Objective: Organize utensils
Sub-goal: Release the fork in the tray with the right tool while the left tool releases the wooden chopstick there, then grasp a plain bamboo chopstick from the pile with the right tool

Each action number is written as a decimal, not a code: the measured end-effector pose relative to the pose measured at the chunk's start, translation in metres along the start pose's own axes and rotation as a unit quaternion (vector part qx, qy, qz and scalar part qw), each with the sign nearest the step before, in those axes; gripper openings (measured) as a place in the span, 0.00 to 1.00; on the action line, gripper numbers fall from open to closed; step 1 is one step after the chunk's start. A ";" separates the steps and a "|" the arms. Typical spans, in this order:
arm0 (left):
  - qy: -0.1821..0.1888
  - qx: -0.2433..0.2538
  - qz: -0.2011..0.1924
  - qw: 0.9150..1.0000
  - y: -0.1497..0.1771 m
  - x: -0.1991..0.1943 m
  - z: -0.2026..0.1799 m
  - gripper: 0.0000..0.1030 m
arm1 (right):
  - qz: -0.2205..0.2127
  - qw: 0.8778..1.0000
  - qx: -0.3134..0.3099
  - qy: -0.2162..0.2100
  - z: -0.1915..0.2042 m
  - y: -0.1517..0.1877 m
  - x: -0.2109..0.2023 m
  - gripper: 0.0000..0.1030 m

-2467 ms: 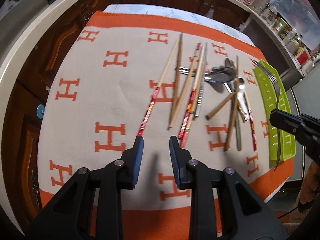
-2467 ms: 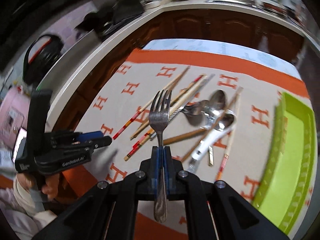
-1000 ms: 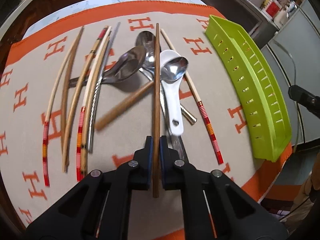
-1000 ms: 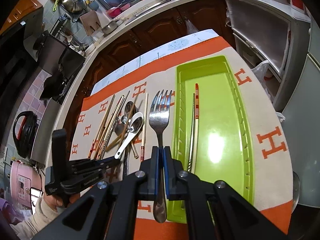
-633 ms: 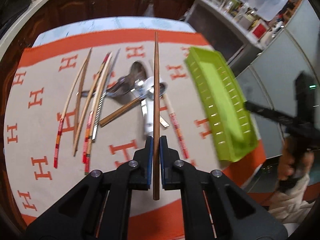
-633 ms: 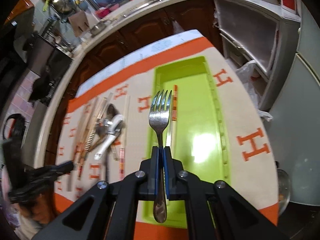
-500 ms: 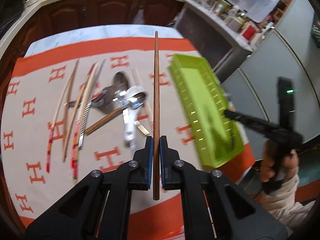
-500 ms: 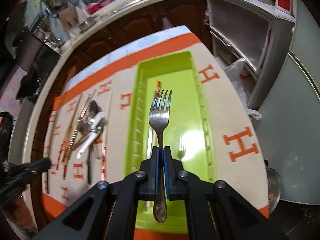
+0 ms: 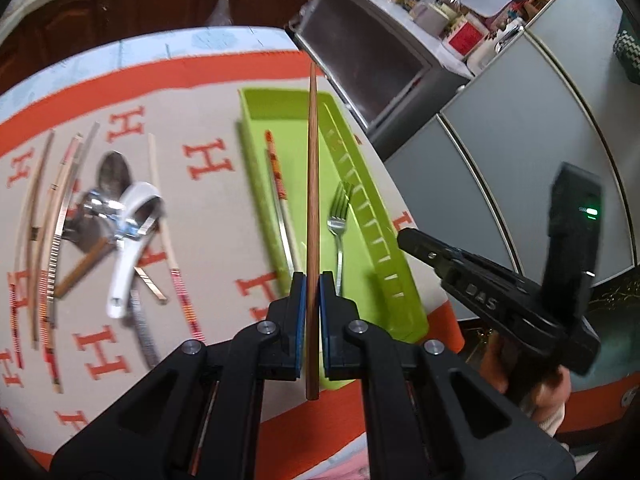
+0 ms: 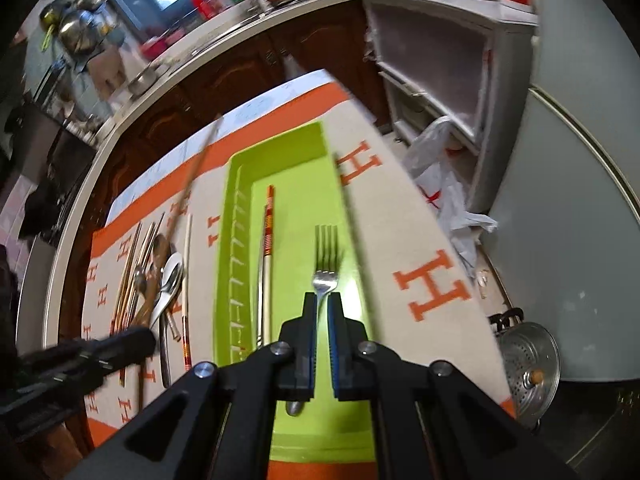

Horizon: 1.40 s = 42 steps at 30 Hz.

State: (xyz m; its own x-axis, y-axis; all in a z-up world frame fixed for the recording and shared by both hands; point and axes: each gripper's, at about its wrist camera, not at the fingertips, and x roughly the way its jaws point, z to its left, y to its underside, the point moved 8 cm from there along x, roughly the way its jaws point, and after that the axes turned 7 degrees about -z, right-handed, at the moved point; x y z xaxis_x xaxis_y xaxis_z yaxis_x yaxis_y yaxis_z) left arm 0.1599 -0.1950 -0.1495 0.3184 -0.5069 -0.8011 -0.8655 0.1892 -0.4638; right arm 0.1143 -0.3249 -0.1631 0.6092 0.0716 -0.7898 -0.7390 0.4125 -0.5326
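**Two utensils in the tray, one chopstick in my left grip**

Two grippers are in my hands. My left gripper is clamped on a brown wooden chopstick, which points forward above the green tray. My right gripper has its jaws parted, holding nothing, with the fork lying flat on the tray floor below them, tines pointing away from me. A red-striped chopstick lies in the same tray, left of the fork and apart from it. On the orange-bordered cloth left of the tray, the remaining chopsticks and spoons lie jumbled, with a white spoon on top.
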 end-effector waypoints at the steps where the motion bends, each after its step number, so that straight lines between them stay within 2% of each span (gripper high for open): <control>1: 0.000 -0.004 0.004 1.000 0.002 0.007 -0.003 0.04 | -0.004 1.000 0.007 0.004 -0.003 0.000 -0.003 0.05; 8: -0.005 -0.033 0.035 0.999 0.015 0.047 -0.008 0.04 | -0.038 0.998 0.040 0.038 -0.032 -0.003 -0.027 0.05; 15: -0.028 -0.017 0.056 0.998 0.033 0.055 -0.010 0.07 | -0.048 0.996 0.056 0.041 -0.041 -0.004 -0.034 0.05; 18: -0.035 -0.009 0.051 0.998 0.036 0.048 -0.010 0.10 | -0.043 0.997 0.057 0.034 -0.038 -0.001 -0.033 0.05; 22: -0.045 -0.011 0.041 0.998 0.039 0.033 -0.002 0.20 | -0.040 0.997 0.055 0.027 -0.032 0.003 -0.034 0.05; 31: -0.094 -0.014 -0.002 0.995 0.040 -0.011 0.034 0.20 | -0.026 0.999 0.035 0.010 -0.009 0.015 -0.036 0.05; 42: -0.135 -0.041 -0.043 0.989 0.054 -0.068 0.094 0.20 | -0.012 1.000 -0.007 -0.008 0.037 0.032 -0.040 0.05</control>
State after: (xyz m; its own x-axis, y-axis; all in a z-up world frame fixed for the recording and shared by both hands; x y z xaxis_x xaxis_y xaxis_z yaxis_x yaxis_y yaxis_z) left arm 0.1286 -0.0712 -0.1560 0.4746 -0.2735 -0.8366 -0.8554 0.0807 -0.5117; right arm 0.0768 -0.2809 -0.1369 0.6314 0.0769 -0.7717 -0.7282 0.4010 -0.5558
